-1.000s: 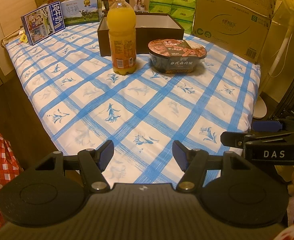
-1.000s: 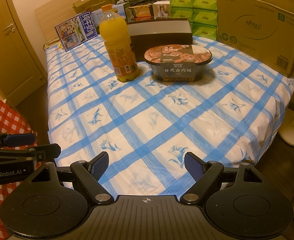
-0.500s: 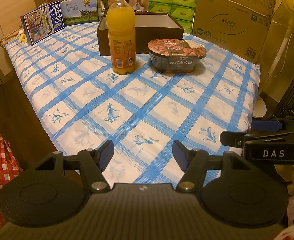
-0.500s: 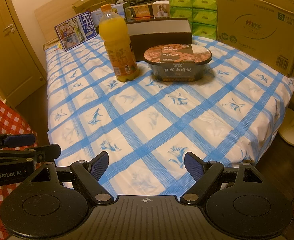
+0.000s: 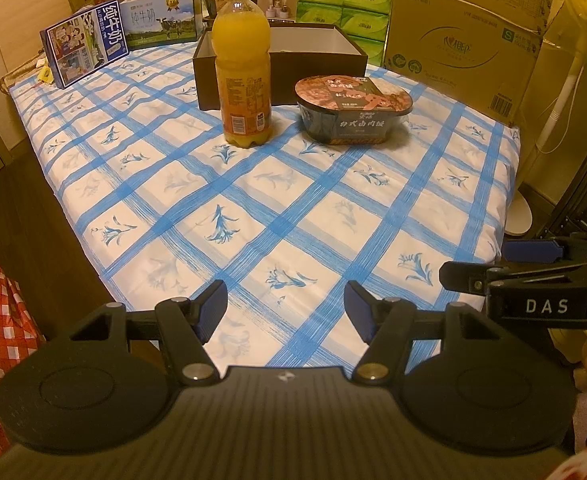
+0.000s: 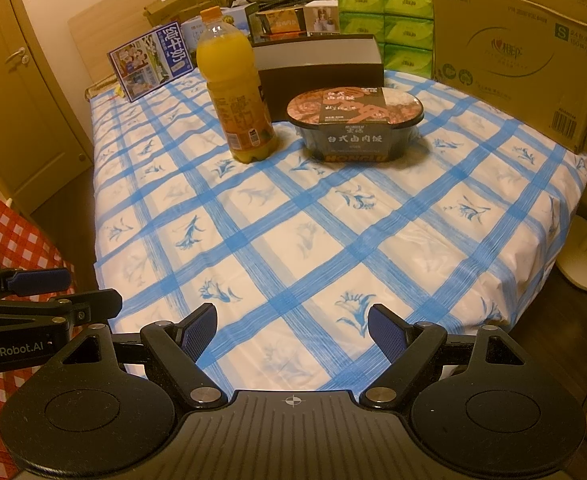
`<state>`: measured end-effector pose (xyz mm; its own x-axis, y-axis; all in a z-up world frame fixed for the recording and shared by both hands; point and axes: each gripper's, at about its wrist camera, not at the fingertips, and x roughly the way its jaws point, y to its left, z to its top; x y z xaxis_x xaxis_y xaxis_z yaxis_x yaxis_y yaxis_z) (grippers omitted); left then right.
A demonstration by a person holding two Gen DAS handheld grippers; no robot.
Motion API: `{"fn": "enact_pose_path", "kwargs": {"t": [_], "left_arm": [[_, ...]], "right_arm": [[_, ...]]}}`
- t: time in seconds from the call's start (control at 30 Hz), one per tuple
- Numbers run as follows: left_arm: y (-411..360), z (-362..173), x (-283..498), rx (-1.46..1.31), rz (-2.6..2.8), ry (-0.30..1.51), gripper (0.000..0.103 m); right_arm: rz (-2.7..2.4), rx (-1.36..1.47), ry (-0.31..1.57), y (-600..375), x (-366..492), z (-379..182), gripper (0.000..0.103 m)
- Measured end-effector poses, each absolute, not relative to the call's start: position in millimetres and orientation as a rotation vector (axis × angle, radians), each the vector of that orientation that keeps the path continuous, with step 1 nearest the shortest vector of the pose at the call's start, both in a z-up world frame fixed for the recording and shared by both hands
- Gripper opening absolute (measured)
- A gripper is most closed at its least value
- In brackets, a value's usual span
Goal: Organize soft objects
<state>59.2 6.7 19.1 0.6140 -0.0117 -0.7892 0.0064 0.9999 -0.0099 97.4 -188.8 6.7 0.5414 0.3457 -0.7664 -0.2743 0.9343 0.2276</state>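
Bottle [image 5: 242, 76] of orange drink, orange cap, label text too small to read, stands upright on a bed [image 5: 253, 208] w/ blue-and-white checked sheet printed w/ small blue flowers. Just right of it, apart, a sealed dark bowl meal [image 5: 351, 108]; lid and side carry Chinese characters, orange strip at base reads roughly "HONGLU". Directly behind both, an open dark brown box [image 5: 281, 68] w/ pale inside; bottle stands just in front of its left part.

Far left at the back, a blue milk carton case [image 5: 83, 54] w/ Chinese writing leans tilted; beside it a second milk box [image 5: 161, 20] w/ cow picture. Back centre-right, stacked green tissue packs [image 5: 341, 12]. Right, a large cardboard carton [image 5: 465, 36] w/ barcodes, an "S" mark and a heart-style logo.

Left hand-held gripper [image 5: 285, 312] hovers over near edge of bed, fingers spread, nothing between; bottle and bowl well apart from it, farther up the bed. Right hand-held gripper [image 6: 292, 330] likewise spread and empty at near edge. In left view its side reads "DAS"; in right view the other's side reads "GenRobot.AI". Red-and-white checked fabric [image 6: 1, 240] at left edge.
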Motion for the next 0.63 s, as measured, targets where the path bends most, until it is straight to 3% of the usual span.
{"fn": "enact_pose_path", "kwargs": {"t": [0.63], "left_arm": [[4.3, 17.8, 60.7, -0.009, -0.016, 0.91, 0.062]], "right_arm": [[0.369, 0.085, 0.931, -188.5, 98.1, 6.7, 0.082]]}}
